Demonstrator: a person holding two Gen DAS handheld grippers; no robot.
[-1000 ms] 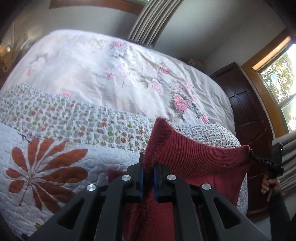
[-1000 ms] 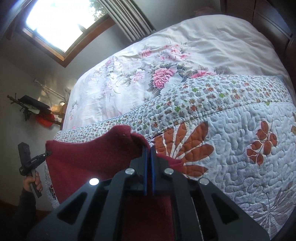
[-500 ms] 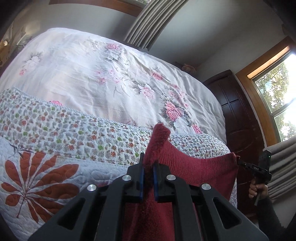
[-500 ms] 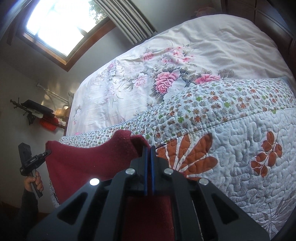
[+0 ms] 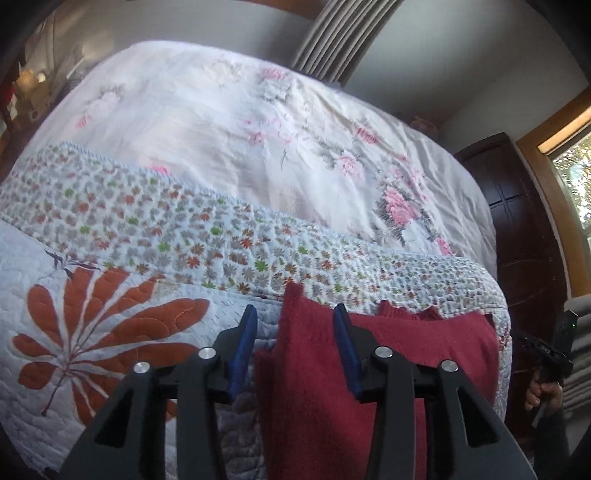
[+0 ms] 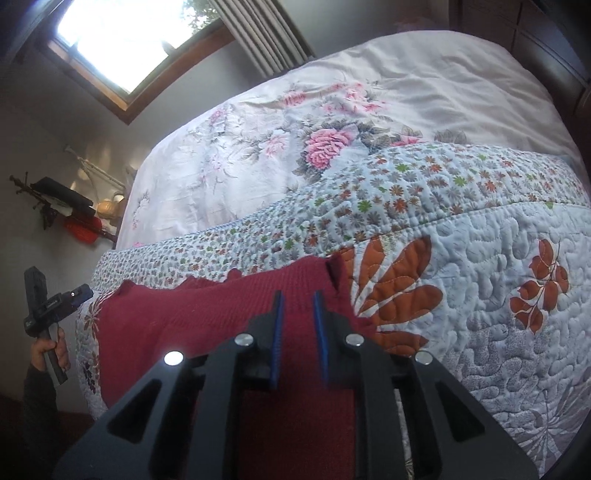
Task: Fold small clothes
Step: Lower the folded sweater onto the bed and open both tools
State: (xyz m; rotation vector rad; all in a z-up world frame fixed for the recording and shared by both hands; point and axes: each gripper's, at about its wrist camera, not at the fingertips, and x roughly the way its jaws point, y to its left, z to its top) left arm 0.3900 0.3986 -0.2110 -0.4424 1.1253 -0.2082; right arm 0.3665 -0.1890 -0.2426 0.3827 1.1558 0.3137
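Note:
A dark red knit garment (image 5: pixel 424 354) (image 6: pixel 177 321) lies spread on the leaf-patterned quilt (image 5: pixel 110 314) (image 6: pixel 480 280) at the near edge of the bed. My left gripper (image 5: pixel 294 319) is open, and a raised corner of the garment stands loose between its blue pads (image 5: pixel 243 343). My right gripper (image 6: pixel 297 301) is open just above the garment's other top corner, with the knit lying flat under it. Each view shows the other gripper off the bed's side, held by a hand (image 5: pixel 543 391) (image 6: pixel 48 350).
A white bedspread with pink flowers (image 5: pixel 258 147) (image 6: pixel 332 110) covers the far part of the bed. A dark wooden cabinet (image 5: pixel 524 240) stands beside the bed, near a window (image 6: pixel 122 40) with grey curtains (image 6: pixel 266 33). A wall shelf (image 6: pixel 62 206) holds small items.
Both grippers have opened and let go of the red garment's top corners. The garment, held up and stretched before, now lies on the quilt.

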